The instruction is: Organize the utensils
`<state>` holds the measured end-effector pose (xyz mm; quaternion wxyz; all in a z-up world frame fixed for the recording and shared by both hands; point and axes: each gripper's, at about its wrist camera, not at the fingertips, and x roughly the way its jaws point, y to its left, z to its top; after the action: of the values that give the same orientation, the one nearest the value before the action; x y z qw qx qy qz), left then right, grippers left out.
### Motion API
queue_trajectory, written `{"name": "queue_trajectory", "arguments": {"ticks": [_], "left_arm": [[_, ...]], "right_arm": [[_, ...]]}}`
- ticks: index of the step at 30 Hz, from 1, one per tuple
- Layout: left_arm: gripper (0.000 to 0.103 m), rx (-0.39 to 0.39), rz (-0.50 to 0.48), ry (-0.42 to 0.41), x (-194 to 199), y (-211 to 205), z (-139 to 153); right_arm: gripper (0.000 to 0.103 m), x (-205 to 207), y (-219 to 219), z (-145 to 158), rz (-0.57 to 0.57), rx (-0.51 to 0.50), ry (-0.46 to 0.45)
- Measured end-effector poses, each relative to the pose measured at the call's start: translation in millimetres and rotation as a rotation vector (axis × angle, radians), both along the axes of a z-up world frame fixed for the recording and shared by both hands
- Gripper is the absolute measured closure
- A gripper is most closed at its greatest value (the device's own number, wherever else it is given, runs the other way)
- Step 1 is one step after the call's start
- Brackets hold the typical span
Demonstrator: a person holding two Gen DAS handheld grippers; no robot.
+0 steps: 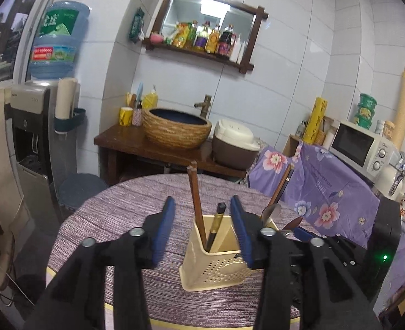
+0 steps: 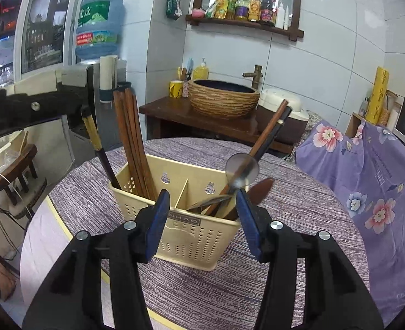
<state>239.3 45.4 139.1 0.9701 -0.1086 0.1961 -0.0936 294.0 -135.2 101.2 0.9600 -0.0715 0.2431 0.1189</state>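
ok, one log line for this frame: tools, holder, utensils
left tool: open, empty | right tool: open, empty | holder: upright on table | chopsticks: left compartment | spoons: right compartment

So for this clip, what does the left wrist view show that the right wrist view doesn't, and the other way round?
Only the left wrist view shows the microwave at full width and the green tubs stacked on it.

Only the right wrist view shows the holder's inner divider and the wooden stool off the table's left edge.

Both show the cream utensil holder on the purple-clothed table, brown chopsticks, a metal spoon, the basin, and each open hand-held gripper, left and right.
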Motion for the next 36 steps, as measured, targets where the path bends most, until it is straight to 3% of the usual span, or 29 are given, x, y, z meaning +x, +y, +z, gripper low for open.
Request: {"name": "queue_trajectory", "arguments": {"ticks": [2, 4, 6, 9, 12, 16, 20, 23, 27, 36], "left_arm": [[0.039, 0.011, 0.011, -0.049, -19, 5, 3], [0.026, 0.036, 0.016, -0.088, -37, 6, 1], [0.006, 0.066, 0.032, -0.135, -61, 6, -7], [0.005, 0.094, 0.038, -0.202, -97, 5, -24], [0.005, 0.143, 0.034, -0.229, -125, -3, -45], [0.005, 0.172, 0.021, -0.184, -154, -15, -75], [0.005, 0.124, 0.042, -0.156, -184, -16, -93], [0.005, 0.086, 0.067, -0.165, -206, -15, -104], [0.005, 0.125, 0.078, -0.162, -223, -17, -113], [0.005, 0.155, 0.107, -0.191, -241, -10, -114]], "right_arm": [[0.025, -20, -8, 6, -0.017, 0.023, -0.049], [0.021, -43, -15, 9, -0.031, 0.024, -0.096], [0.008, -68, -23, 9, -0.055, 0.014, -0.133], [0.006, -98, -35, 1, -0.111, 0.003, -0.165], [0.006, -126, -50, -27, -0.176, 0.012, -0.125], [0.006, -165, -61, -69, -0.201, 0.078, -0.051], [0.006, -219, -64, -89, -0.243, 0.127, -0.084], [0.006, -259, -61, -91, -0.261, 0.138, -0.143], [0.006, -292, -58, -87, -0.256, 0.14, -0.199], [0.006, -298, -54, -80, -0.239, 0.142, -0.22]]}}
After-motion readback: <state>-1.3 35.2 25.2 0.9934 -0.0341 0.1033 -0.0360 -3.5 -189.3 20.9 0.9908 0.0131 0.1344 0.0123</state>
